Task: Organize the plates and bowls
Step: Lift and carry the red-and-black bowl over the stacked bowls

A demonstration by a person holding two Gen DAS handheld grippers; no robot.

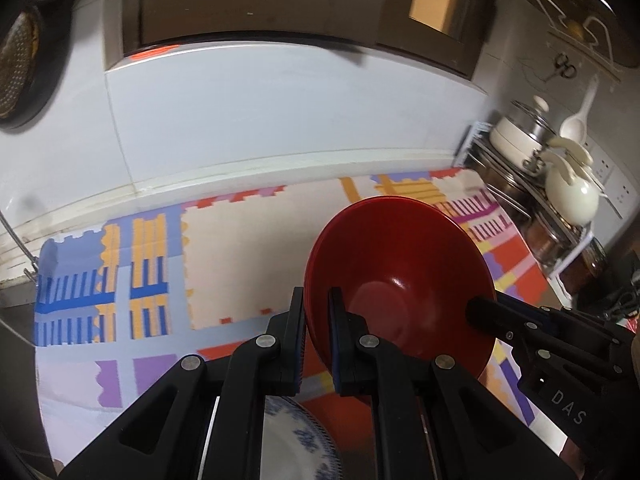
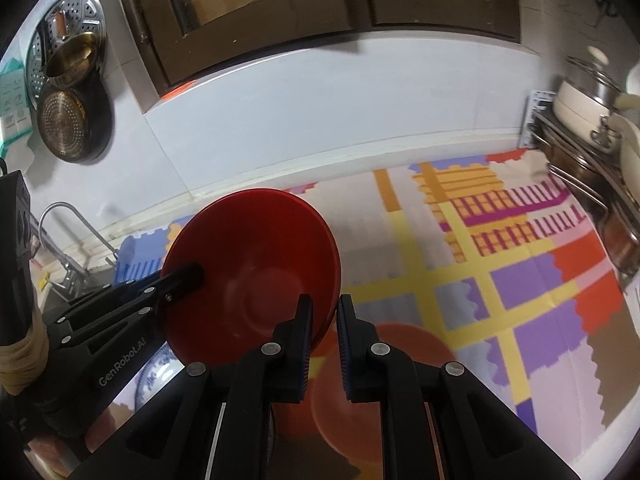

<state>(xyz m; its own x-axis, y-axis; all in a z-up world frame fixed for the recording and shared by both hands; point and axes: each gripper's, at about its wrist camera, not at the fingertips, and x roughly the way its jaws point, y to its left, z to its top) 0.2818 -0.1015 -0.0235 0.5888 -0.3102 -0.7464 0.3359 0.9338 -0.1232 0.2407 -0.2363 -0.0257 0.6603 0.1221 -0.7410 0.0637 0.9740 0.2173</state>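
A red bowl (image 1: 396, 264) hangs tilted above the patterned mat, gripped from both sides. My left gripper (image 1: 316, 300) is shut on its left rim, one finger inside the bowl and one outside. My right gripper (image 1: 480, 312) clamps the opposite rim. In the right wrist view the same red bowl (image 2: 256, 264) fills the left centre, with my right gripper (image 2: 325, 304) shut on its right rim and my left gripper (image 2: 188, 276) pinching the left rim. Below them a second red bowl (image 2: 384, 392) rests on the mat, beside a blue-and-white plate (image 2: 154, 378), also at the bottom as the plate (image 1: 296, 444).
A colourful patterned mat (image 1: 240, 264) covers the counter under a white tiled wall. A metal rack (image 1: 532, 184) with pots and a cream kettle (image 1: 568, 196) stands at the right. Pans and strainers (image 2: 68, 92) hang at the left above a faucet (image 2: 68, 236). Dark cabinets (image 2: 280, 8) sit overhead.
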